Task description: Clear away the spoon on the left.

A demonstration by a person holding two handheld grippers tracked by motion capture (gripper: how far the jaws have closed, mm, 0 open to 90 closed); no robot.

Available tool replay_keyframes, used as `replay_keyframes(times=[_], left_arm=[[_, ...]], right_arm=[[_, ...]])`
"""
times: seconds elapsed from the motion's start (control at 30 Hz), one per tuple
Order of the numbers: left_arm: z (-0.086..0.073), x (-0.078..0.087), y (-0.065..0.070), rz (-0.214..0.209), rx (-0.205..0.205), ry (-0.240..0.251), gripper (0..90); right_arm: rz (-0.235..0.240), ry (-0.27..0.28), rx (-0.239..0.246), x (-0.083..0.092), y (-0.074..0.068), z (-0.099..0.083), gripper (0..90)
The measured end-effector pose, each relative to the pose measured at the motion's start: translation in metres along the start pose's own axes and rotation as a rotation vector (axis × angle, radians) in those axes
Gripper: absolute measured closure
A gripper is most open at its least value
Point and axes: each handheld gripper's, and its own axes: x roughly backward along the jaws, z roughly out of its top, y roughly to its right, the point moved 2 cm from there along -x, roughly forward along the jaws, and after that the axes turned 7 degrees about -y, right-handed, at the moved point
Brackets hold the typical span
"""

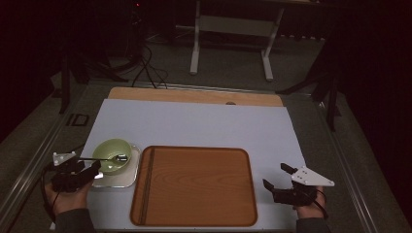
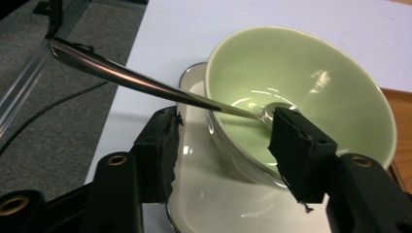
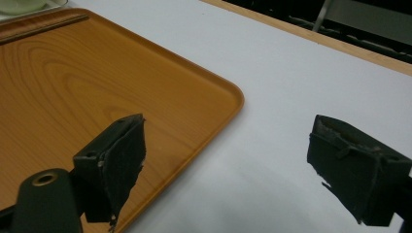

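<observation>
A pale green bowl (image 1: 111,150) stands on a white square plate (image 1: 127,178) at the left of the table. A metal spoon (image 1: 104,158) lies in the bowl, its handle sticking out over the rim to the left. My left gripper (image 1: 96,171) is at the plate's near left side. In the left gripper view the jaws of the left gripper (image 2: 226,126) stand open around the near wall of the bowl (image 2: 311,82). The spoon (image 2: 126,75) runs above them, and the plate (image 2: 204,194) is below. My right gripper (image 1: 277,175) is open and holds nothing.
A wooden tray (image 1: 194,184) lies empty in the middle, right of the plate. The right gripper (image 3: 231,131) hovers over the white mat (image 3: 301,73) beside the corner of the tray (image 3: 97,73). Behind the table are floor cables (image 1: 148,73) and a desk frame (image 1: 233,39).
</observation>
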Motion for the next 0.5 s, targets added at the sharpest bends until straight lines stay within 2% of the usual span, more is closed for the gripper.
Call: replay_keyframes(times=[0.43,0.5], left_arm=[[0.009,-0.008,-0.013,-0.015,0.087,0.034,52.5],[0.010,-0.009,-0.015,-0.033,0.107,0.039,54.4]], right_arm=[[-0.001,-0.005,0.001,-0.001,0.000,0.000,13.3],[-0.001,-0.008,0.000,-0.001,0.000,-0.001,13.3]])
